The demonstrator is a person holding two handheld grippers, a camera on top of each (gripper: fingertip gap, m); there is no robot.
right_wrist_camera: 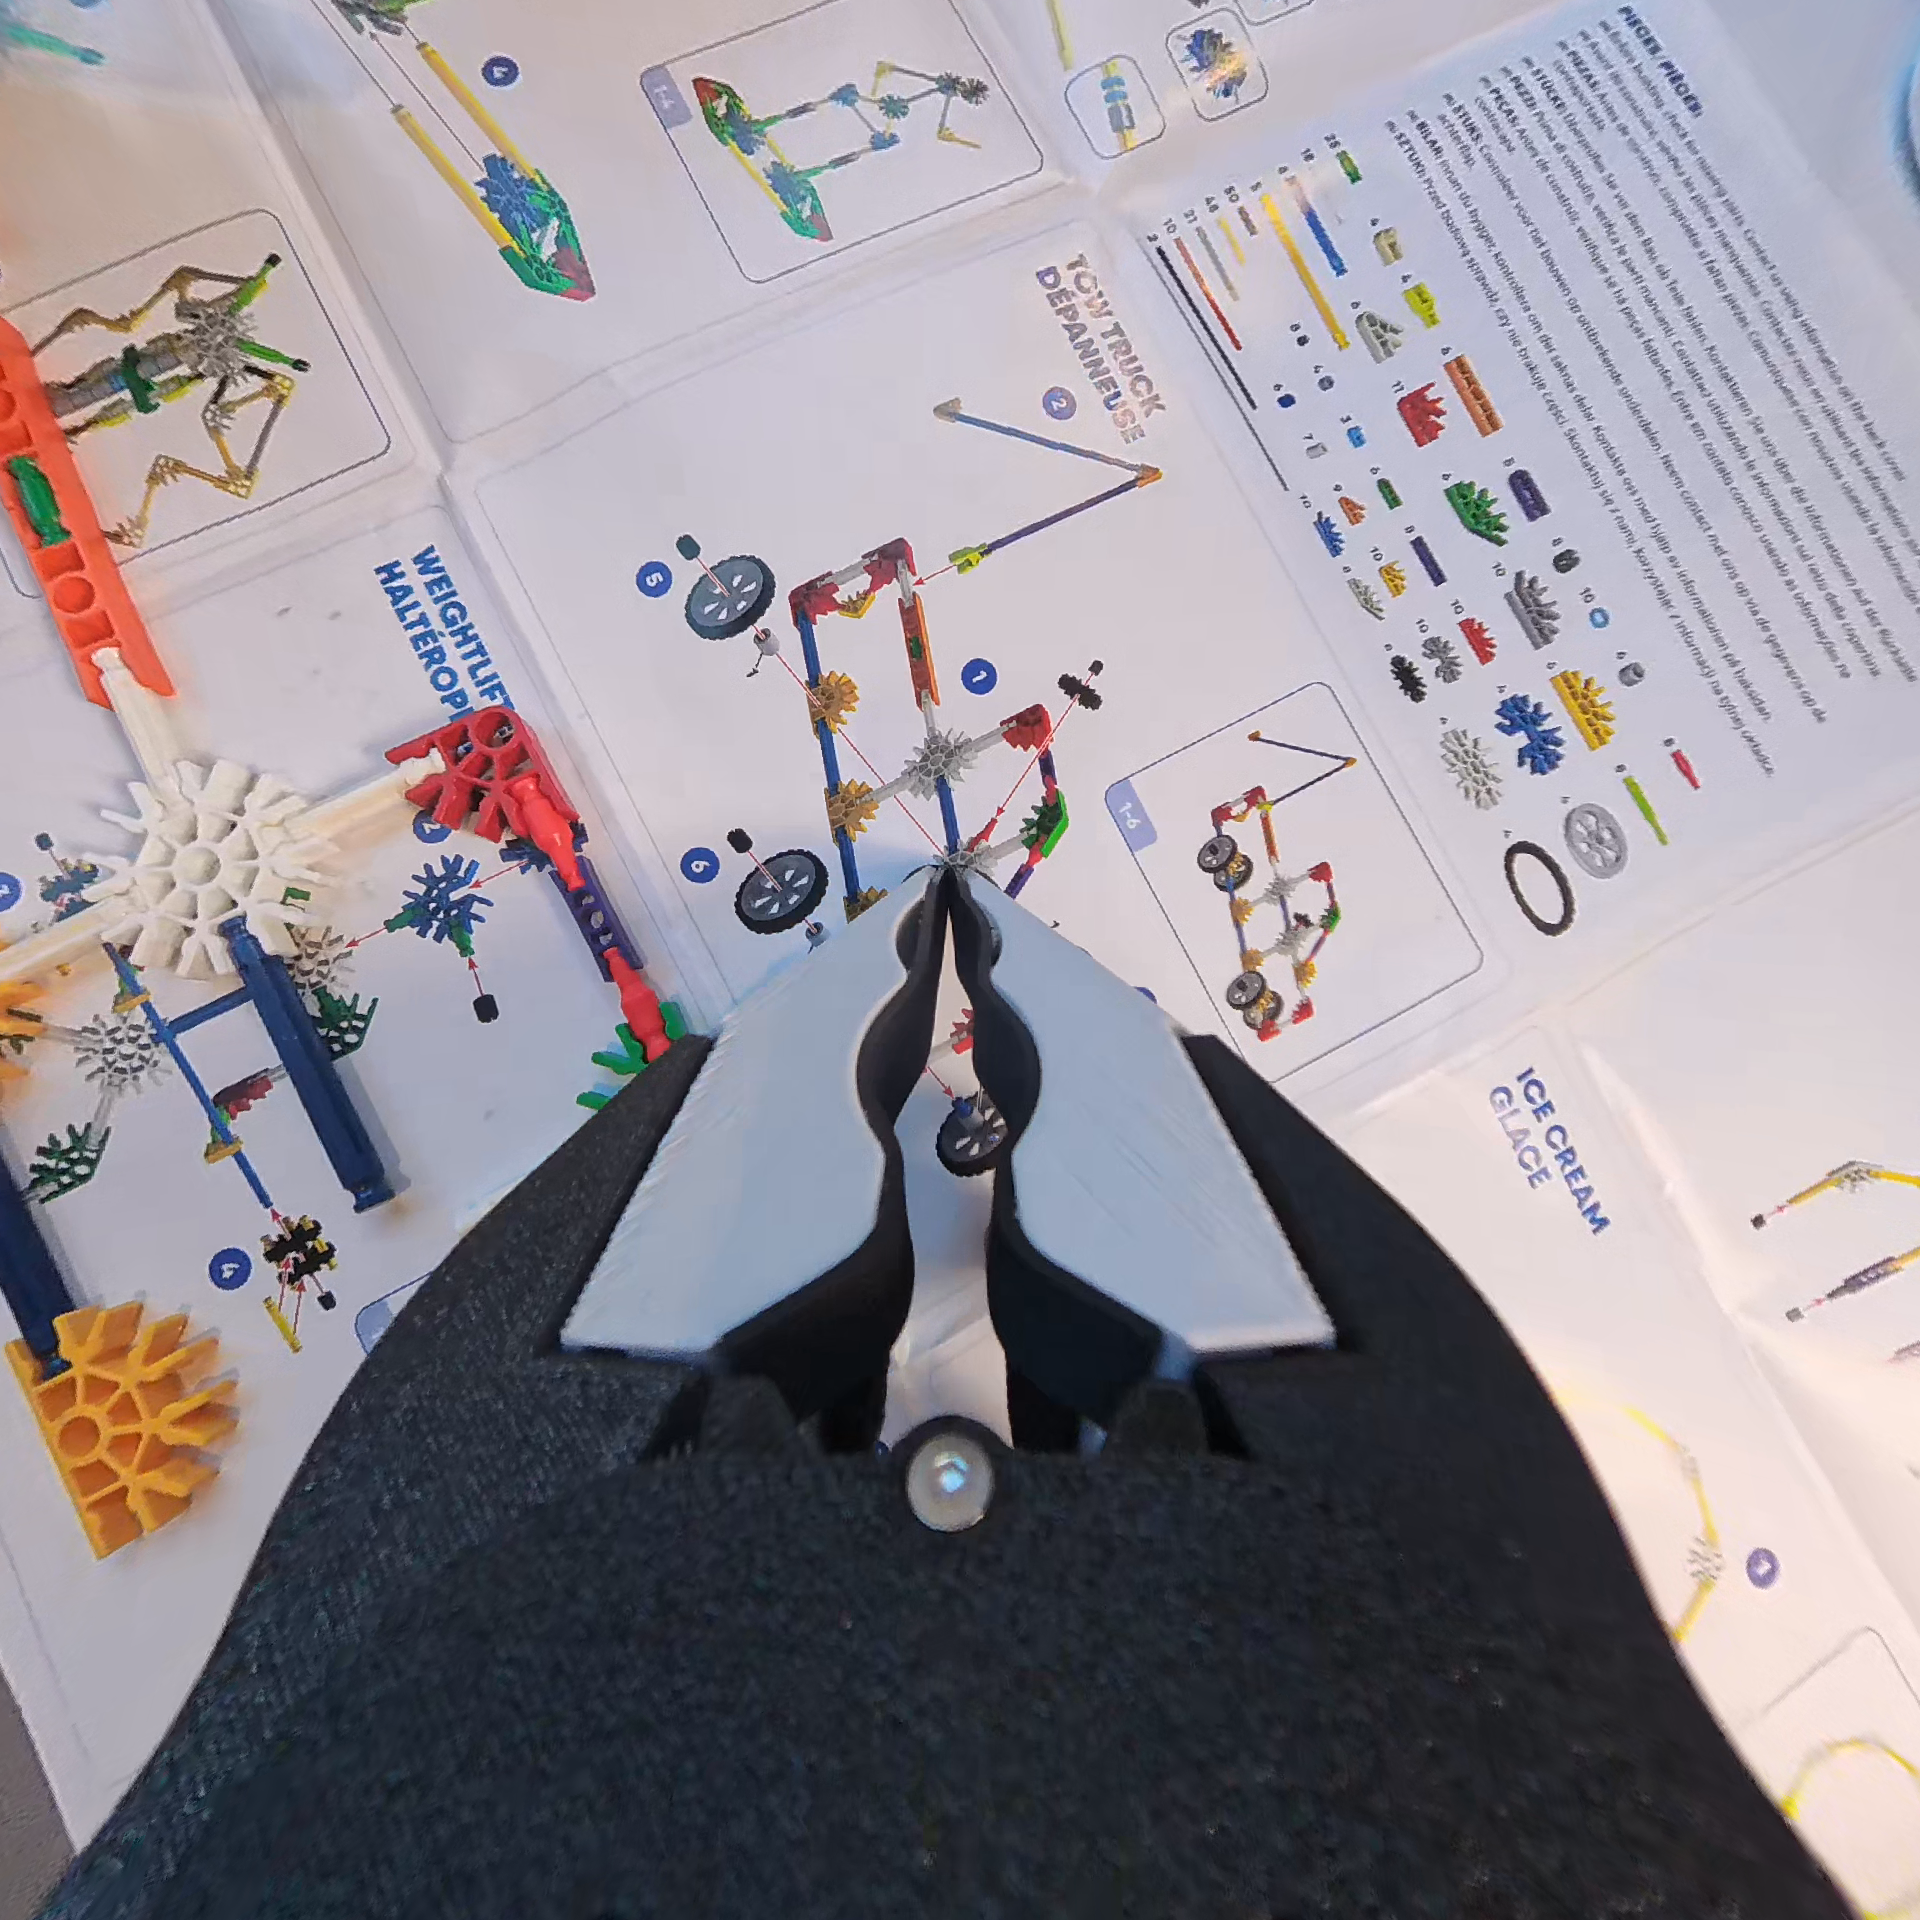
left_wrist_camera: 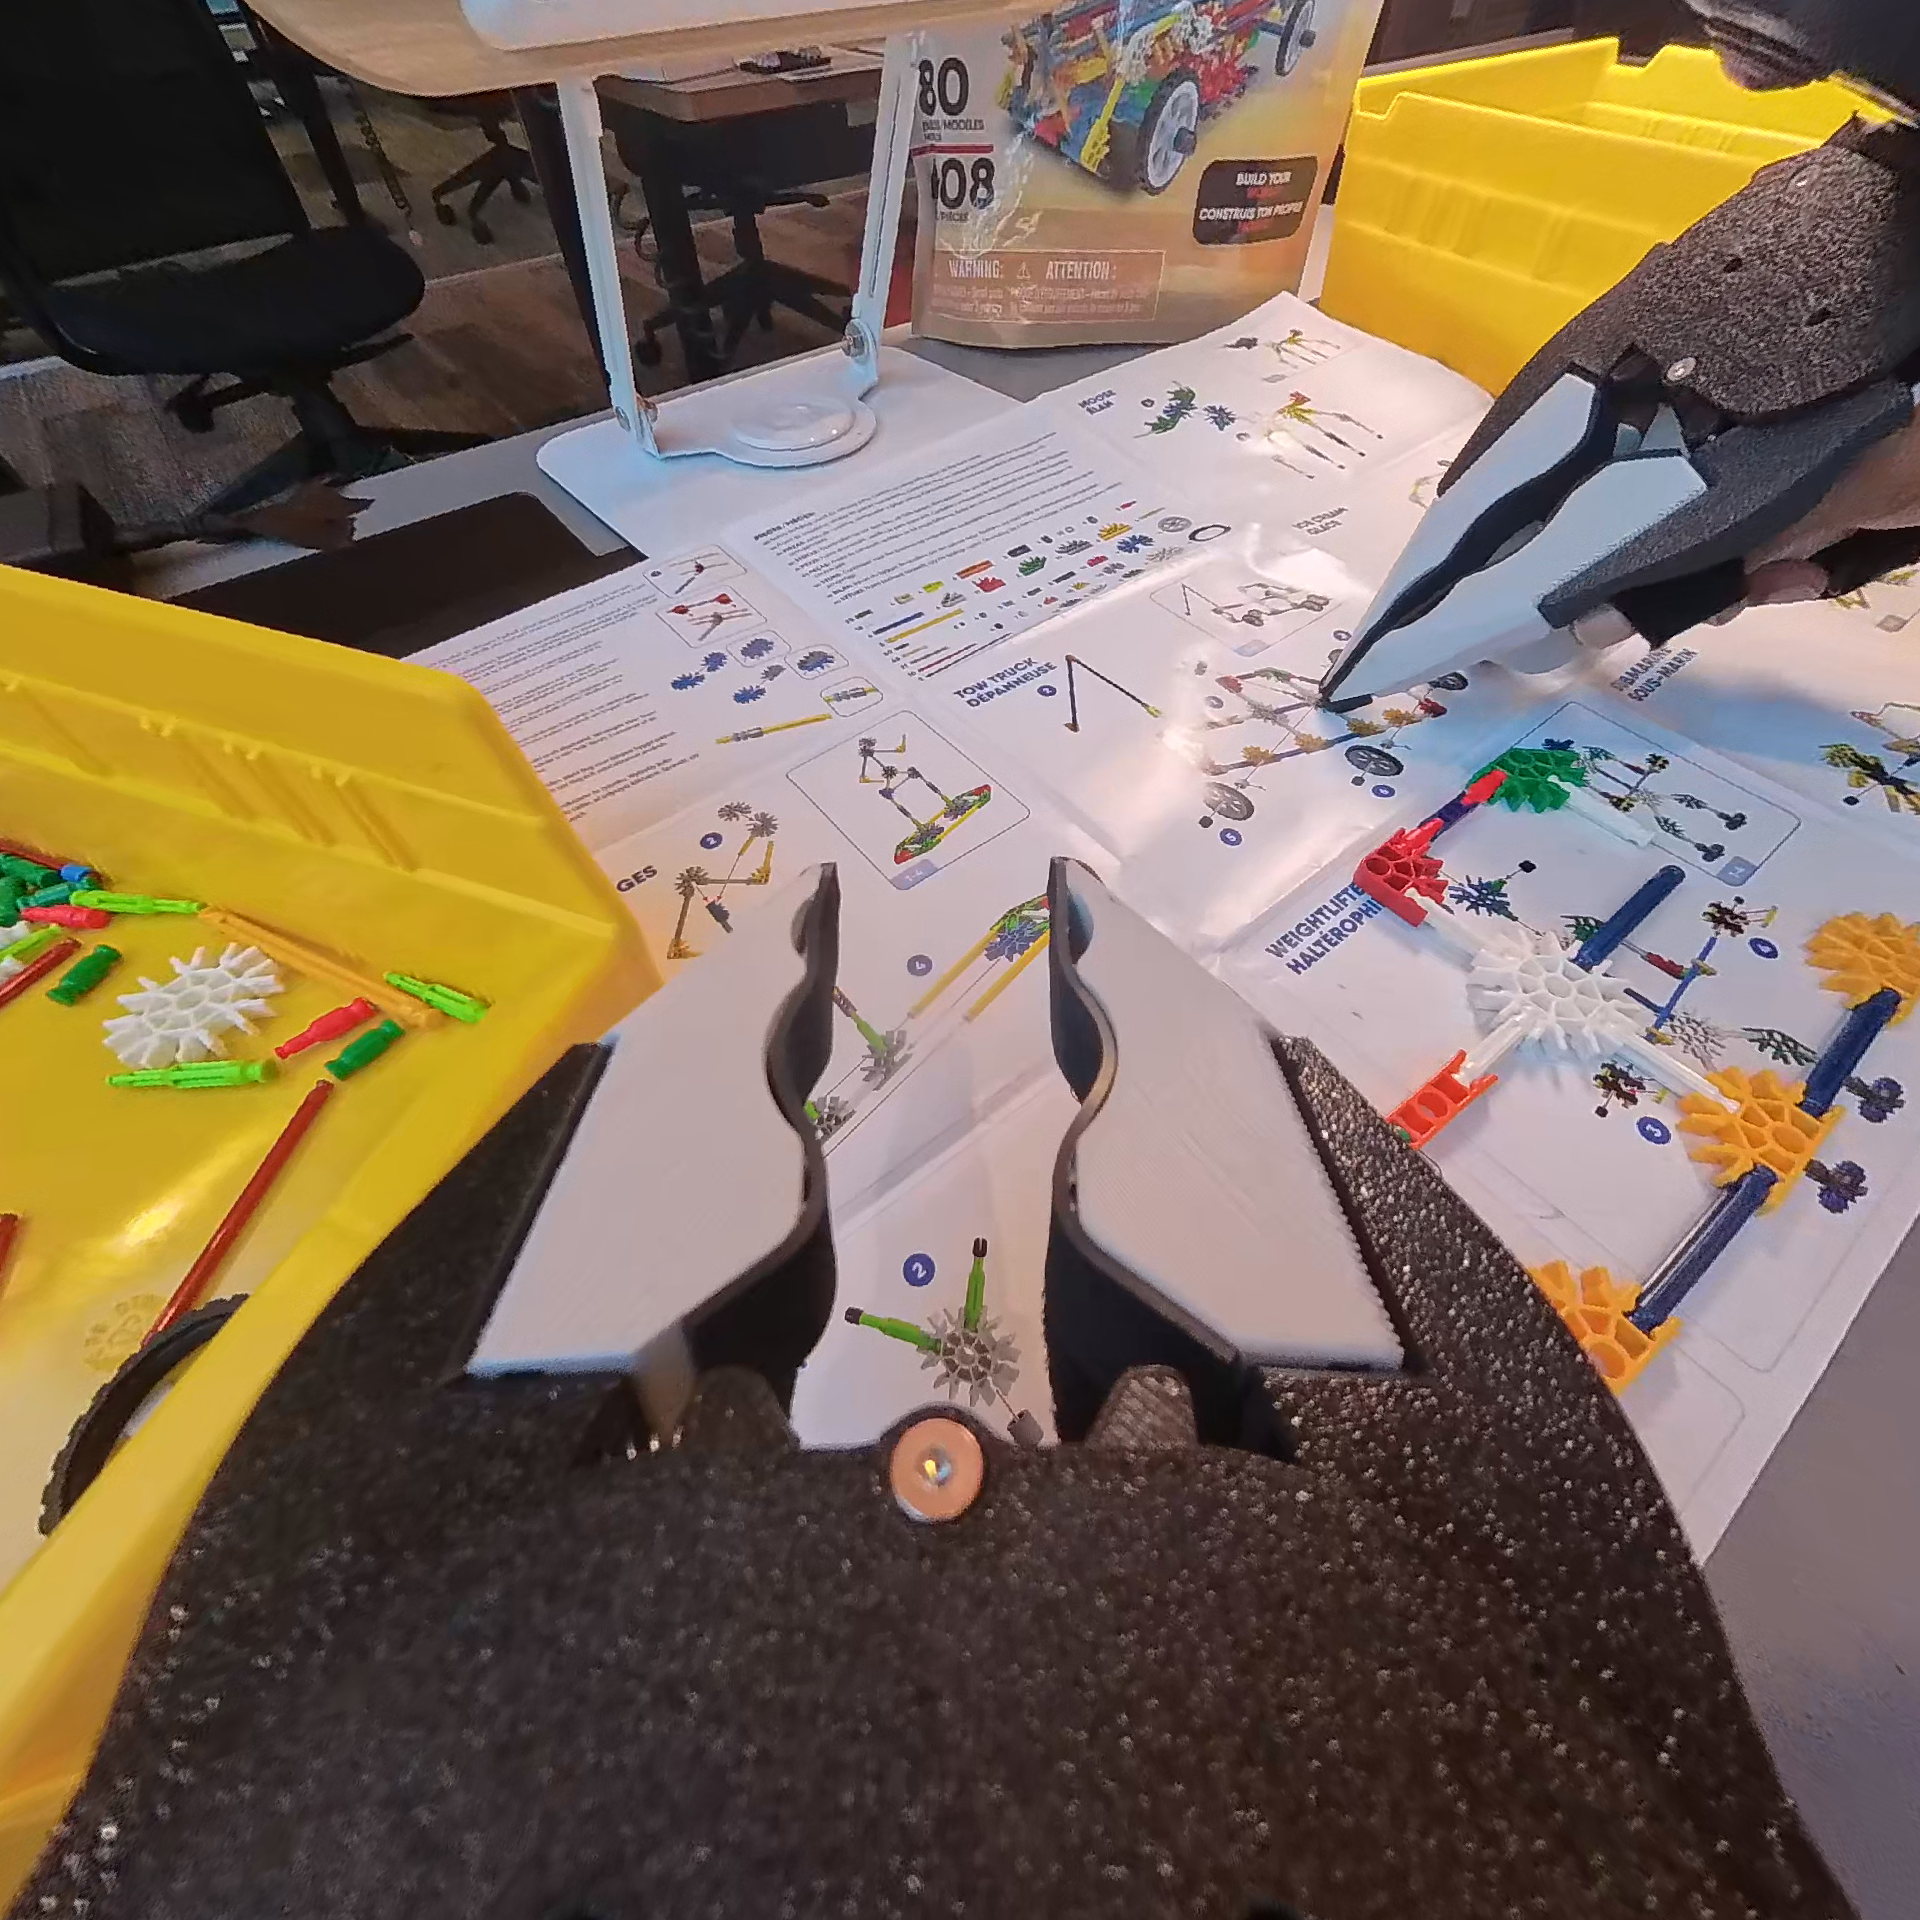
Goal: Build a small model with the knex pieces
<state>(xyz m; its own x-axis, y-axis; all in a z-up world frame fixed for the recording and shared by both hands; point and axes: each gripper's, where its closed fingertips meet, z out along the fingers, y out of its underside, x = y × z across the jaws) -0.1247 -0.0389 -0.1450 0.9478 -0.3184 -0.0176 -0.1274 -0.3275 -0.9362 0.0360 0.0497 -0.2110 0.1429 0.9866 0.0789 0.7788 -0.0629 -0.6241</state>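
My left gripper is open and empty, held over a large white instruction sheet spread on the table. My right gripper is shut with nothing between its fingers; its tips touch a printed vehicle drawing on the sheet. It also shows in the left wrist view. A partly built model lies on the sheet: a white snowflake connector, blue rods, yellow connectors, a red connector and an orange piece. It shows in the right wrist view too, around the white connector.
A yellow bin at the left holds loose green, red and white pieces. A second yellow bin stands at the back right. A printed pouch and a white lamp base stand behind the sheet. Left tips to right tips: about 20 centimeters. From the right gripper's tips to the red connector is close to 9 centimeters. Look for it in the right wrist view too.
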